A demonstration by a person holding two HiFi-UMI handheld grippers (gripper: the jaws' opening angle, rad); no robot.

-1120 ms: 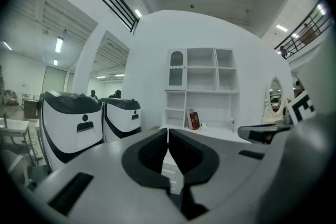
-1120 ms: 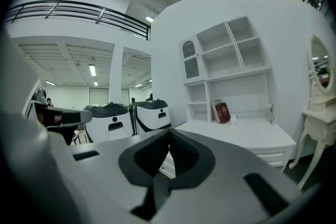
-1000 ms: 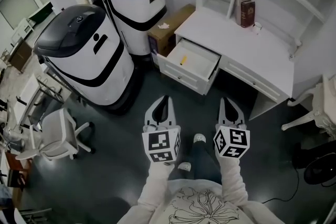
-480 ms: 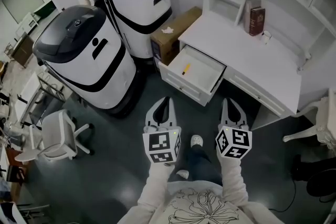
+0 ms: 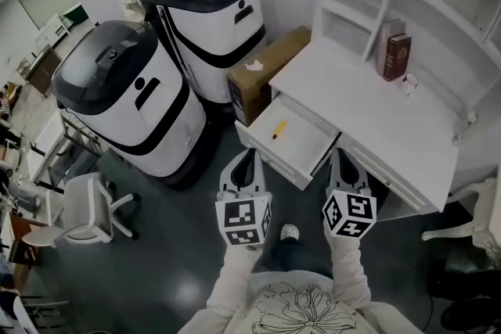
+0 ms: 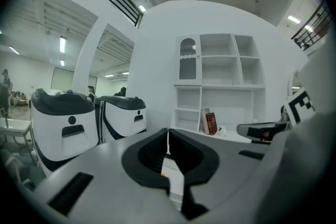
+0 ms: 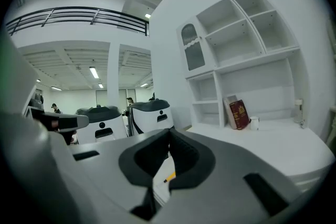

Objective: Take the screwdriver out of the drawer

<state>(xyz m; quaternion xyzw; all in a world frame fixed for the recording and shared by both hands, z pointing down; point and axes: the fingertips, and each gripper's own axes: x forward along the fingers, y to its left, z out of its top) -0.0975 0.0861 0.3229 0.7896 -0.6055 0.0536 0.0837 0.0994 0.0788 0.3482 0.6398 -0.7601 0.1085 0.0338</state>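
Screwdriver (image 5: 279,130): yellow handle, lying flat on the floor of the open drawer (image 5: 307,143), toward its left rear corner. Nothing holds it and nothing touches it. It appears to be the only thing in the drawer.

Left gripper (image 5: 250,155): jaws pressed together, nothing between them. It hangs just short of the drawer front, apart from it.

Right gripper (image 5: 342,156): jaws likewise together and empty, near the drawer's right front corner. Both point roughly level, slightly downward, toward the bench (image 5: 368,102).

Step in hand, as I judge it: the approach. The reach into the drawer has not begun.

Risks from here:
- Either gripper going in with jaws together would only shove the screwdriver. Lying flat, it would probably slide or roll against the back wall, where it is harder to pinch.
- The drawer front and side walls stand between the grippers and the tool. A low, level entry could knock the front and push the drawer closed.
- The tool is thin and flat on a smooth floor. A shallow pinch may catch only the handle's edge and drop it on lifting.
- The grippers sit side by side and may crowd each other.
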